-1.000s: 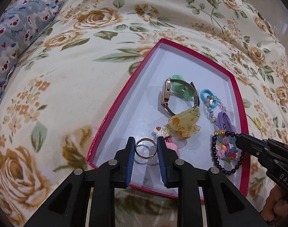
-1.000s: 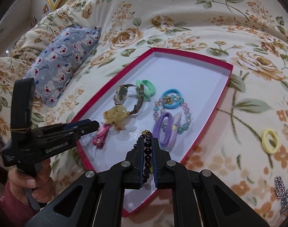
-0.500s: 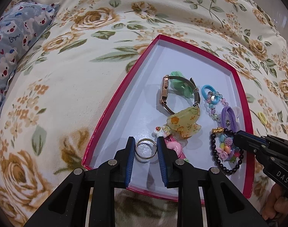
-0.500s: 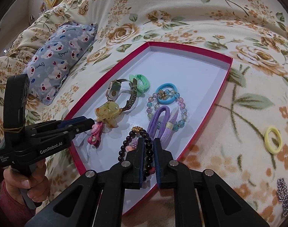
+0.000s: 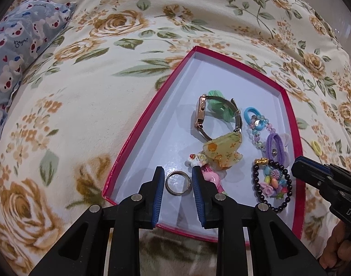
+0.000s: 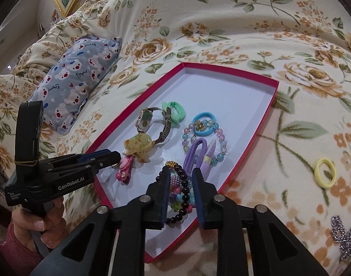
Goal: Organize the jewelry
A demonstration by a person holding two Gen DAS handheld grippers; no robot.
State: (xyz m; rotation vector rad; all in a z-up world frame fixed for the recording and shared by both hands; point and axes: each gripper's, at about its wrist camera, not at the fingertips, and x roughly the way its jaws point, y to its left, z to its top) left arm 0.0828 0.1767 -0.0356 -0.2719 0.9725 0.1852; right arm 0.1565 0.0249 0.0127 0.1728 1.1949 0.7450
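A red tray with a white floor (image 5: 173, 138) (image 6: 221, 96) lies on a floral bedspread. My left gripper (image 5: 178, 170) hovers over its near corner, and a metal ring (image 5: 177, 193) lies flat on the floor between the pads with a thin gap on each side. My right gripper (image 6: 182, 172) is at the tray's near right. Its jaws are opening, and the black bead bracelet (image 6: 184, 211) (image 5: 256, 184) rests on a flowery hair piece between them, loose from the pads. Each gripper shows in the other's view, the left (image 6: 113, 156) and the right (image 5: 297, 163).
The tray also holds a watch (image 5: 199, 115), an amber claw clip (image 5: 223, 151), hair ties and a pastel bead bracelet (image 6: 221, 138). On the bedspread to the right lie a yellow hair tie (image 6: 316, 172) and a silver chain (image 6: 343, 232). A bear-print pillow (image 6: 76, 78) lies far left.
The right jaws have parted and let go of the black bead bracelet, which now lies in the tray. The ring has sunk a little between the left pads.
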